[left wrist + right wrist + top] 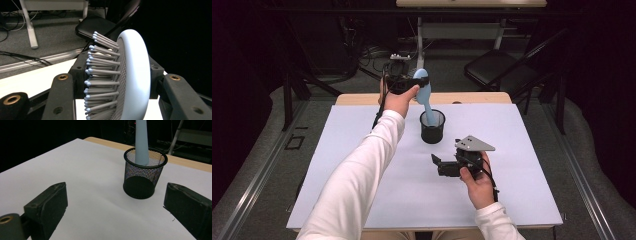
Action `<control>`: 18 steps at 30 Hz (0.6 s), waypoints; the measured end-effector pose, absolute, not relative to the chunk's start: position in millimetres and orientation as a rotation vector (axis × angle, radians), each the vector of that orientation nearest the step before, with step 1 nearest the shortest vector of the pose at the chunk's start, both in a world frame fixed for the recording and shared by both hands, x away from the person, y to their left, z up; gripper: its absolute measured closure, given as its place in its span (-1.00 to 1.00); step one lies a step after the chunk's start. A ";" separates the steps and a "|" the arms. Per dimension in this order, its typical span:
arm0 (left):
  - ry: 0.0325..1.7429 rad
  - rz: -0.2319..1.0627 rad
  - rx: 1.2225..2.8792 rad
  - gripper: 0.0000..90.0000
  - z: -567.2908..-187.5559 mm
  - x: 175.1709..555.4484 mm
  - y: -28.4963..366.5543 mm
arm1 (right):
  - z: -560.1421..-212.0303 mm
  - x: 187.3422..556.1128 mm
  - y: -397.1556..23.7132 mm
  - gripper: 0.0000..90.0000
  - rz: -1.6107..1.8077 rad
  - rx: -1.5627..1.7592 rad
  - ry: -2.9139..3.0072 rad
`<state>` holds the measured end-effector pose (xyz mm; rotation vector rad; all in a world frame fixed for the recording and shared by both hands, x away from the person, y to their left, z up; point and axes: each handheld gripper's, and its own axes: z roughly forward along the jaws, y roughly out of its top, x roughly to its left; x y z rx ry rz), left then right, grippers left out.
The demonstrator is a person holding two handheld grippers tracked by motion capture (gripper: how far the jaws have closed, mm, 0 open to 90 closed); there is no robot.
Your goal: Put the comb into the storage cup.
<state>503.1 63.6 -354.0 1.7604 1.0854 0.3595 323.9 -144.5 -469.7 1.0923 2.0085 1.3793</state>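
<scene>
While my left hand reached out over the far edge of the table, my left gripper had its jaws closed around the head of a pale blue hairbrush. Seen along that gripper's own jaws, the brush head sat edge-on between them, its rounded back against the right-hand jaw and its grey, ball-tipped bristles pointing toward the left-hand one. Beyond the jaws lay the grey floor, a folding chair and some cables.

Below that gripper, the brush sloped down and slightly to the right, and its tapered handle ran into a black mesh cup that stood upright on the white table cover. From my right gripper's camera the handle stood inside the cup, leaning against the cup's far rim; I could not tell whether its tip touched the bottom.

Further right and nearer to me, my right hand held my right gripper low over the cover, its grey three-cornered plate on top. Its jaws stood wide apart and held nothing. They pointed left toward the cup, which sat ahead of them, framed in the gap between the two tips and well clear of both.
</scene>
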 end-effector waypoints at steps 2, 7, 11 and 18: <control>1.085 0.359 1.767 0.11 -355.2 503.4 62.2 | -469.7 323.8 -144.5 -0.90 1.378 1.088 2.009; 1.087 0.359 1.776 0.11 -357.5 504.0 59.6 | -469.7 323.8 -144.5 -0.89 1.378 1.091 2.009; 1.085 0.355 1.781 0.11 -359.5 503.9 56.9 | -469.4 323.8 -144.8 -0.89 1.380 1.091 2.007; 1.087 0.352 1.793 0.11 -362.9 504.6 53.3 | -469.3 323.7 -145.1 -0.88 1.380 1.090 2.006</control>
